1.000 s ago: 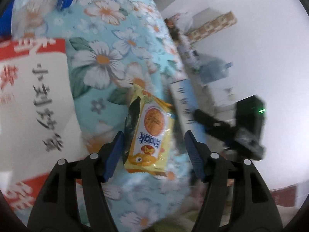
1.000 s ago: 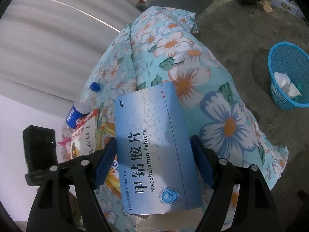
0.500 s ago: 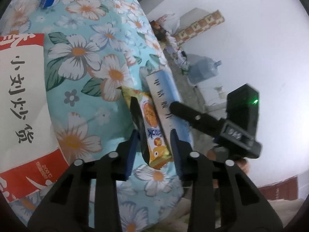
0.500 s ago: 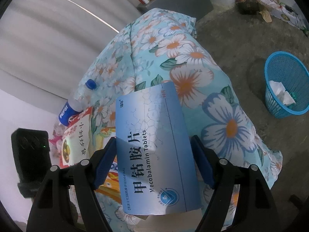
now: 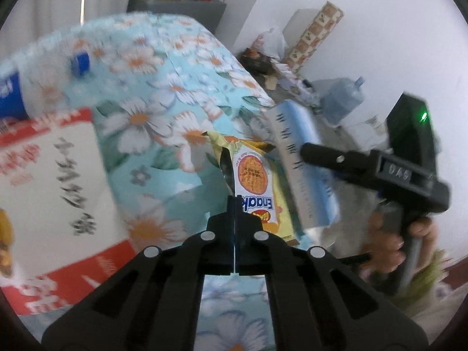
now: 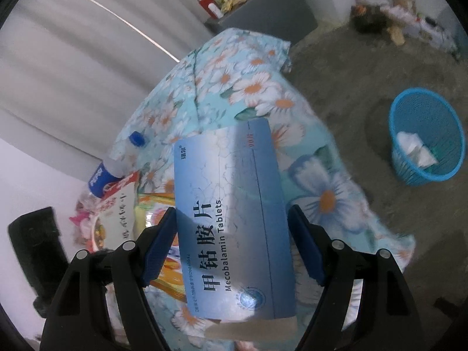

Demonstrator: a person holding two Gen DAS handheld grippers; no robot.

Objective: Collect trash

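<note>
Basket (image 6: 427, 146) only in right view, right gripper (image 6: 231, 245) clamping box (image 6: 231, 213), left gripper (image 5: 235, 204) pinching wrapper (image 5: 257, 187)

A rough grey concrete floor (image 6: 336, 67) fills the right side of the right wrist view, and pale ribbed sheeting (image 6: 87, 67) with a bright streak of light covers the upper left. At the top of the frame a dark grey cabinet (image 6: 280, 11) stands against the wall, with small clutter on top. In the left wrist view a plain white wall (image 5: 389, 29) takes up the upper right, with a large water jug (image 5: 345, 99) and a patterned carton (image 5: 316, 35) at its foot.
</note>
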